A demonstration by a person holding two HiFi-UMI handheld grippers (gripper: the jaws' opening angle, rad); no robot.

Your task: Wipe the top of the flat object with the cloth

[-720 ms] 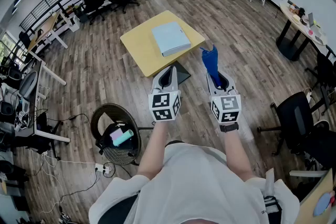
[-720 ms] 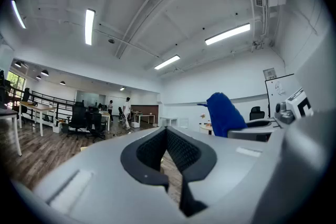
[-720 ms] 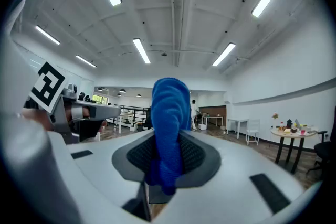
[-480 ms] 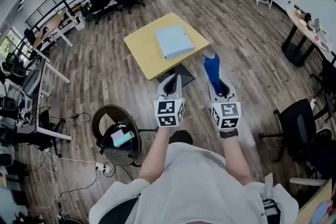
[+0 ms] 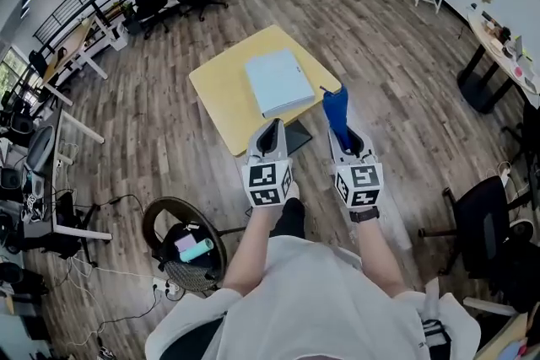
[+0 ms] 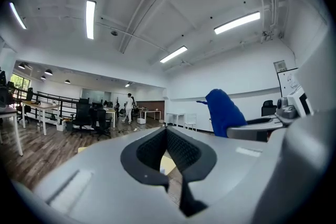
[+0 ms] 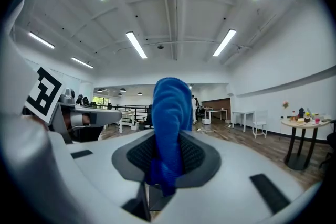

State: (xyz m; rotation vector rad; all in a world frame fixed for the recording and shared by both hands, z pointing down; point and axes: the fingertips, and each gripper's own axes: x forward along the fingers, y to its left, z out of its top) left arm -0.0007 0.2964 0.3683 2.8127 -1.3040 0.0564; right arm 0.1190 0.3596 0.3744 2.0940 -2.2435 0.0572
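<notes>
A light-blue flat object (image 5: 278, 82) lies on a square yellow table (image 5: 221, 88) ahead of me. My right gripper (image 5: 341, 131) is shut on a blue cloth (image 5: 337, 108), held off the table's near right corner; the cloth stands up out of the jaws. In the right gripper view the cloth (image 7: 170, 123) fills the gap between the pads. My left gripper (image 5: 271, 126) hovers at the table's near edge, shut with nothing in it. In the left gripper view its tips (image 6: 166, 131) meet, and the cloth (image 6: 223, 112) shows to the right.
A round dark basket (image 5: 160, 219) holding a few items stands on the wooden floor at my lower left. A black office chair (image 5: 481, 211) is at the right. Desks and chairs line the left side and the far end. A dark base plate (image 5: 297, 134) sits under the table.
The table and flat object sit slightly nearer to the grippers than before. Both grippers keep the same pose side by side, the right still gripping the cloth.
</notes>
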